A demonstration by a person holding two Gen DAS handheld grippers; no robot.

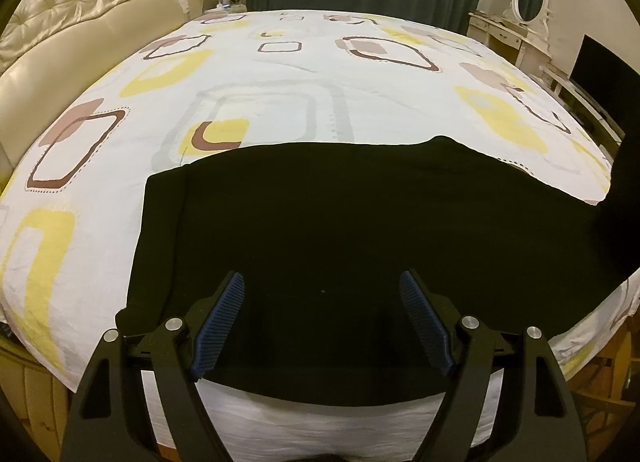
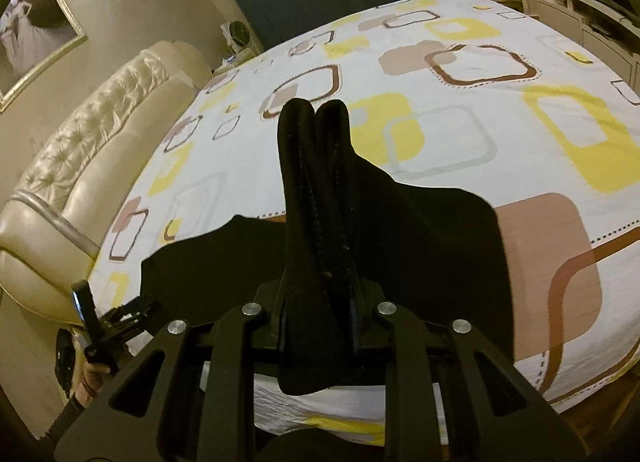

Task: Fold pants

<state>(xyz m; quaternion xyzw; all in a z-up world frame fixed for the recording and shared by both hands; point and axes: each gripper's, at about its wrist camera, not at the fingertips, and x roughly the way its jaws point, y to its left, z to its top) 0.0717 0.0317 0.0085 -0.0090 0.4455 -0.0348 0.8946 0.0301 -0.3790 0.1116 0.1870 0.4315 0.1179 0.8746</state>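
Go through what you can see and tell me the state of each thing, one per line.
Pants: spread flat on the bed, one end lifted.
Left gripper: open, empty, above the pants.
Right gripper: shut on a bunched pants edge.
Bedsheet: smooth, mostly uncovered.

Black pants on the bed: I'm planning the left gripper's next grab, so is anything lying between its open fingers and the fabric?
Nothing visible does. The left gripper hangs open over the black pants, only bare fabric between its fingers. The right gripper is shut on a bunched fold of the pants, off to the side.
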